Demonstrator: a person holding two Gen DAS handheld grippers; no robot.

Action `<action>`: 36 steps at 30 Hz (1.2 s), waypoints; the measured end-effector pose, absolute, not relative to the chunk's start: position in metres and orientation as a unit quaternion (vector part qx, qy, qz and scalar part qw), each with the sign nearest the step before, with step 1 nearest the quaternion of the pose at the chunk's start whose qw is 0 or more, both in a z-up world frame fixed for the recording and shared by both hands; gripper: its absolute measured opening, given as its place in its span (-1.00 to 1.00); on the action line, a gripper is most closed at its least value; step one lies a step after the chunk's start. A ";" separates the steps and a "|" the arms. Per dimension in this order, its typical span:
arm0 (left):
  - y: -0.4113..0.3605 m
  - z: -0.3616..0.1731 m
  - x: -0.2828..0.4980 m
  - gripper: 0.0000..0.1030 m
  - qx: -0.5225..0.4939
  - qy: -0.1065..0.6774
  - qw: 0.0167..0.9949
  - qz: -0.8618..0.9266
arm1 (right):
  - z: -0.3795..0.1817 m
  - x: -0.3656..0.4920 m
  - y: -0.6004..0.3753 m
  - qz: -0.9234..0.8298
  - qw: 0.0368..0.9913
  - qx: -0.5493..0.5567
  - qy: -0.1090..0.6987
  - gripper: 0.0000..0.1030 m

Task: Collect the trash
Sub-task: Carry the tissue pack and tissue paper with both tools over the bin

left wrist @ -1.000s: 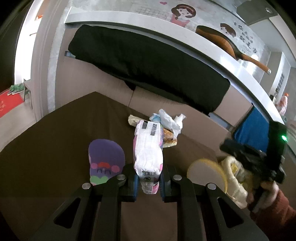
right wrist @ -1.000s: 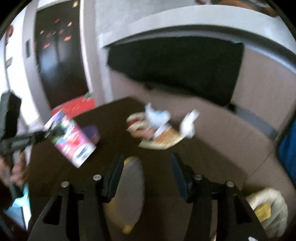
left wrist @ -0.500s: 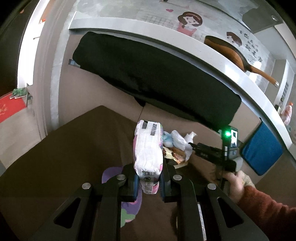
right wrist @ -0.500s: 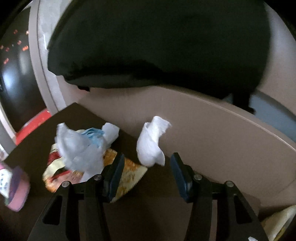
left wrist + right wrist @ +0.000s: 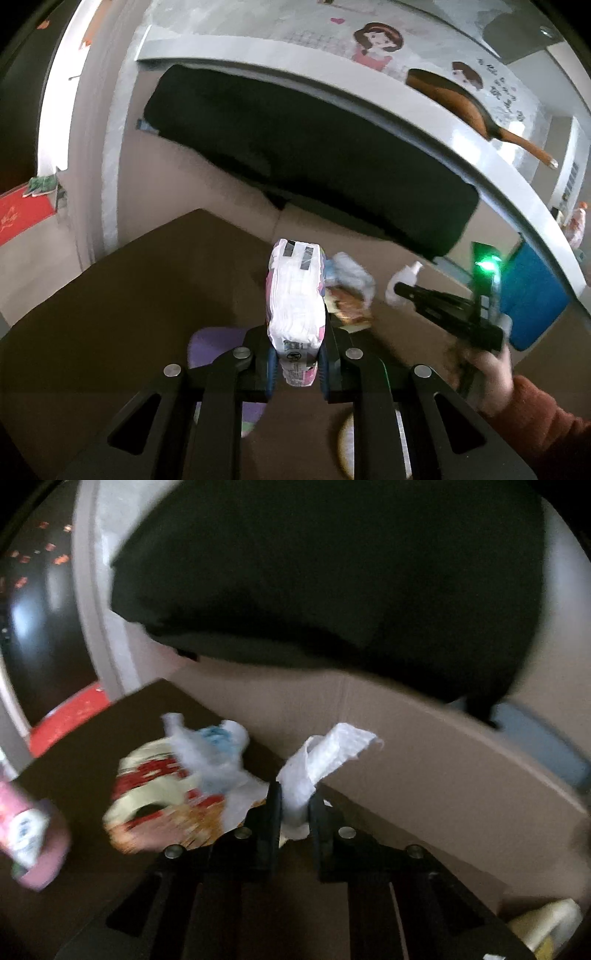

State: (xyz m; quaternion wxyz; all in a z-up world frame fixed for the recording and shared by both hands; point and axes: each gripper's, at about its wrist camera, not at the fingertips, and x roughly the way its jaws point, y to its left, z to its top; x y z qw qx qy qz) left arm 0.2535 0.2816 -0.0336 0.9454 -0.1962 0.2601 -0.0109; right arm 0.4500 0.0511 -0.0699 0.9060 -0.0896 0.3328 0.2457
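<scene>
From the left wrist view, the left tongs (image 5: 296,363) are clamped on a white and pink plastic packet (image 5: 295,302), which stands upright between the blue pads above the dark brown table (image 5: 110,314). Below it a purple oval mat (image 5: 210,345) lies on the table, partly hidden by the tool. Beyond the packet sits a heap of crumpled wrappers (image 5: 349,291), and to its right the right tongs (image 5: 397,290), held by a hand in a rust-red sleeve, reach a white crumpled tissue (image 5: 404,278). In the right wrist view (somewhat blurred), the right tongs (image 5: 293,814) are closed on that tissue (image 5: 325,757), whose loose end sticks up above the table's far edge. The wrapper heap (image 5: 177,786) lies just left of it on the table (image 5: 92,746), and the pink packet (image 5: 26,827) shows at the far left.
</scene>
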 end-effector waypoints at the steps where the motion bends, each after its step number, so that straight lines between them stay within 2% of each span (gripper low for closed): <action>1: 0.273 -0.029 0.252 -0.66 -0.193 0.256 0.947 -0.017 | -0.062 0.440 0.045 0.254 0.906 -0.084 0.329 -0.76; 12: 0.149 0.026 0.239 -0.66 -0.088 0.209 0.972 -0.065 | 0.030 0.313 -0.065 0.266 0.927 -0.081 0.251 -0.76; 19: 0.067 0.053 0.234 -0.66 -0.040 0.187 0.975 -0.114 | 0.066 0.274 -0.135 0.219 0.951 -0.081 0.205 -0.76; 28: -0.039 0.073 0.234 -0.66 0.003 0.162 0.973 -0.163 | 0.086 0.238 -0.226 0.159 0.970 -0.047 0.180 -0.76; 36: -0.100 0.073 0.235 -0.65 0.022 0.169 0.967 -0.191 | 0.082 0.221 -0.277 0.118 0.977 -0.030 0.178 -0.75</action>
